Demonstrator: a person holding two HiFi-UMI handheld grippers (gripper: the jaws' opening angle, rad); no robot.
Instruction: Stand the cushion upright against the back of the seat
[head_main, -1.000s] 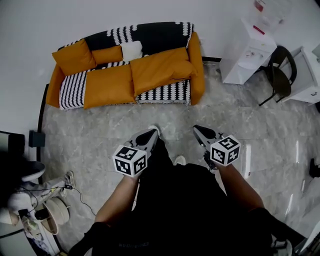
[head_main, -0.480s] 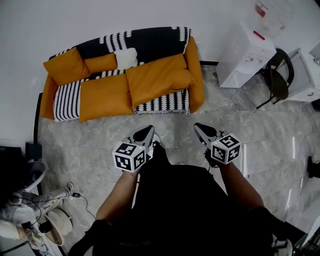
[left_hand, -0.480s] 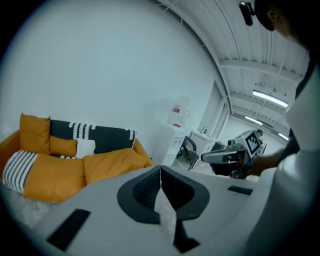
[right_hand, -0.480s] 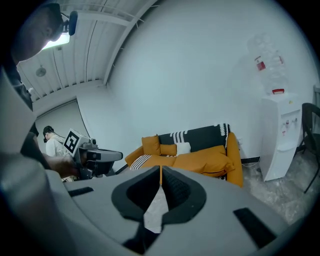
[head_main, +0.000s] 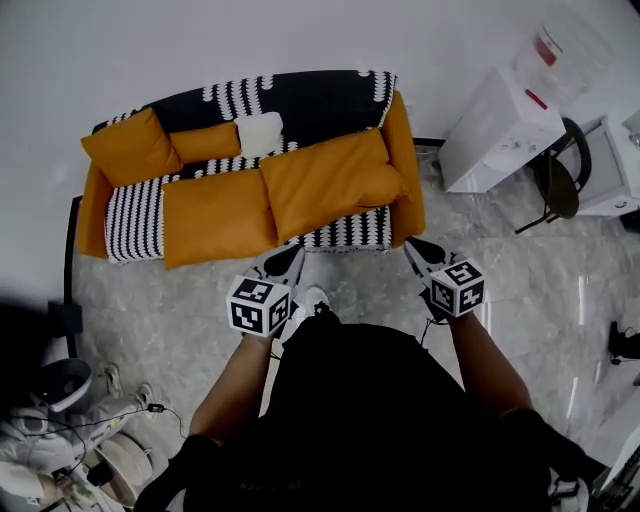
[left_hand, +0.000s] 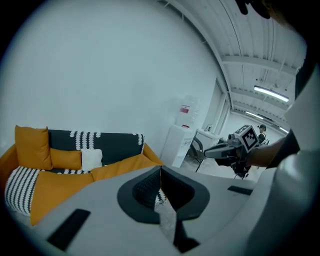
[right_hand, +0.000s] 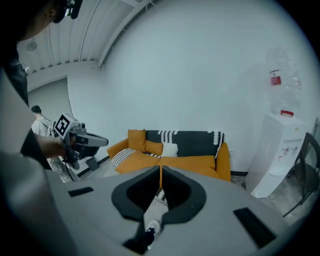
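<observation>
We hold the left hand-held gripper (head_main: 283, 263) and right hand-held gripper (head_main: 418, 248), both closed and empty, just before the sofa (head_main: 300, 100), whose orange cushion (head_main: 325, 185) lies on its seat.

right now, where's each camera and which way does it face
Head view: on the person's head, steeply down on the orange sofa with a black-and-white throw; forearms, left gripper and right gripper show.
Left gripper view: on the left gripper, along shut jaws toward the sofa; right gripper at right.
Right gripper view: on the right gripper, shut jaws toward the sofa; left gripper at left.
Shared: the sofa.
</observation>
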